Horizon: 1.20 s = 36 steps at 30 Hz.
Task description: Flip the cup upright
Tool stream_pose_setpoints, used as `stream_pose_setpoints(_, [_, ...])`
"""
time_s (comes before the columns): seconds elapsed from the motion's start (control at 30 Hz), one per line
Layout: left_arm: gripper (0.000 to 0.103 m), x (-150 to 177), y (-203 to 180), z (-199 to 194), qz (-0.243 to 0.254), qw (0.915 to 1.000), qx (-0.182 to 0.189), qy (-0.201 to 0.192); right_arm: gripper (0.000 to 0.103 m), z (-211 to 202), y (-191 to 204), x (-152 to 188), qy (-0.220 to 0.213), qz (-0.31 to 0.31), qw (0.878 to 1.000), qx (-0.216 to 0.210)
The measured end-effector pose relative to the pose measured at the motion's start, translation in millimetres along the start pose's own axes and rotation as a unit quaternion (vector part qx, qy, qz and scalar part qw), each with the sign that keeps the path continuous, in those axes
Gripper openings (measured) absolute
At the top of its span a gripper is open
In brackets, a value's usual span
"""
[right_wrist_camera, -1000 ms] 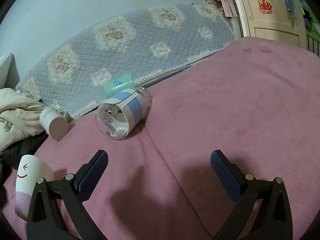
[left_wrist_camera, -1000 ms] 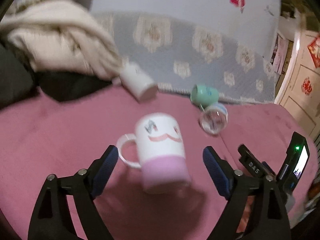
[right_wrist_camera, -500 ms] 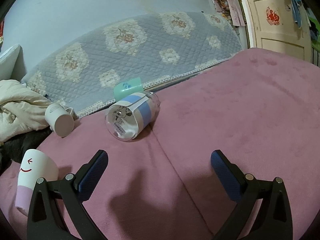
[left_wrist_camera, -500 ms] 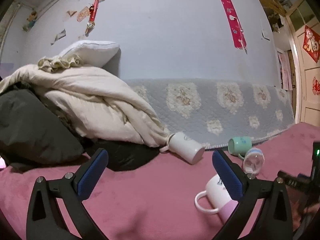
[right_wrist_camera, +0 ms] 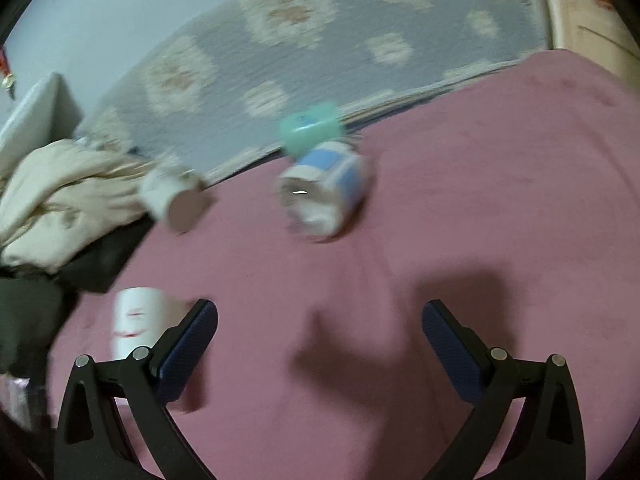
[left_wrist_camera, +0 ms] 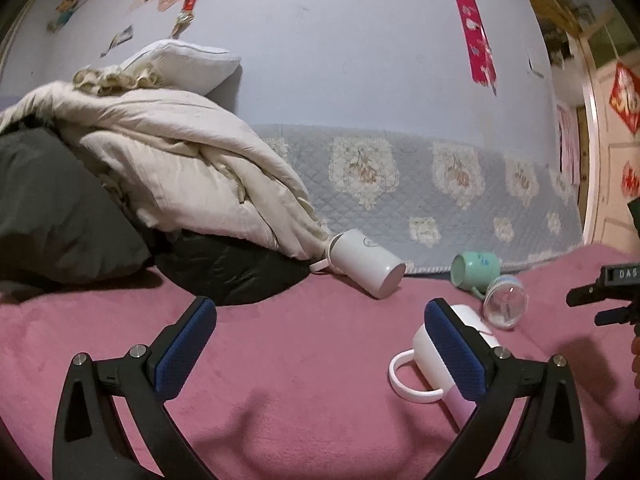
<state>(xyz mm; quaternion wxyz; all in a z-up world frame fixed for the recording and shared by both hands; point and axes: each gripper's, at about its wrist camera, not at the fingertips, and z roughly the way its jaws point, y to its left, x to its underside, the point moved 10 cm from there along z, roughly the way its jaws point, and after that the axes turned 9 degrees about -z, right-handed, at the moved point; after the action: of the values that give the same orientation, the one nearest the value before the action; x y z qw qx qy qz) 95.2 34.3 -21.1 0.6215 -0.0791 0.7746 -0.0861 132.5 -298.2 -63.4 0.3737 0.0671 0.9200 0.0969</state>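
Several cups sit on a pink bed cover (left_wrist_camera: 304,360). A white-and-pink mug (left_wrist_camera: 430,356) with a smile print stands upside down, partly hidden behind my left gripper's right finger; it also shows in the right wrist view (right_wrist_camera: 136,320). A white mug (left_wrist_camera: 366,262) (right_wrist_camera: 172,196), a green cup (left_wrist_camera: 474,268) (right_wrist_camera: 310,126) and a clear cup with a blue band (left_wrist_camera: 504,306) (right_wrist_camera: 324,192) lie on their sides. My left gripper (left_wrist_camera: 320,340) is open and empty. My right gripper (right_wrist_camera: 320,340) is open and empty, in front of the clear cup.
A heap of cream bedding (left_wrist_camera: 168,160) and dark clothing (left_wrist_camera: 224,268) fills the left. A quilted grey cover (left_wrist_camera: 420,176) lines the wall behind the cups. The other gripper's body (left_wrist_camera: 608,292) shows at the right edge. A door (left_wrist_camera: 612,184) stands at the far right.
The left gripper has drawn back and swung left from the white-and-pink mug, which now sits behind its right finger. The right gripper is moving; its view is blurred and now looks more steeply down.
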Motion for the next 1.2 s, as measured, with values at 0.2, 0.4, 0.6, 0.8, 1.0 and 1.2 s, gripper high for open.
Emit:
stream_pose_setpoints(0.2, [0.103, 3.0, 3.7, 0.9, -0.009, 0.9999, -0.005, 0.004, 0.103, 0.1, 57.5, 0.7, 0.033, -0.014, 0.996, -0.079])
stream_pose_setpoints(0.4, [0.103, -0.3, 4.3, -3.9, -0.018, 0.9998, 0.004, -0.005, 0.102, 31.7, 119.0, 8.2, 0.114, -0.037, 0.982, -0.145])
stream_pose_setpoints(0.6, [0.103, -2.5, 9.2, -7.2, -0.033, 0.9993, 0.009, -0.011, 0.100, 65.3, 160.6, -3.2, 0.160, -0.087, 0.975, -0.126])
stream_pose_setpoints(0.8, [0.103, 1.4, 12.9, -2.0, -0.044, 0.9990, 0.007, 0.001, 0.094, 102.5, 175.7, 9.3, 0.230, -0.118, 0.961, -0.095])
stream_pose_setpoints(1.0, [0.103, 3.7, 14.3, 0.3, -0.047, 0.9989, 0.005, 0.006, 0.091, 126.9, 169.7, 24.6, 0.272, -0.125, 0.950, -0.086])
stream_pose_setpoints(1.2, [0.103, 10.4, 19.9, 10.8, -0.066, 0.9972, 0.013, 0.033, 0.081, 116.2, 160.7, 22.9, 0.259, -0.110, 0.952, -0.121])
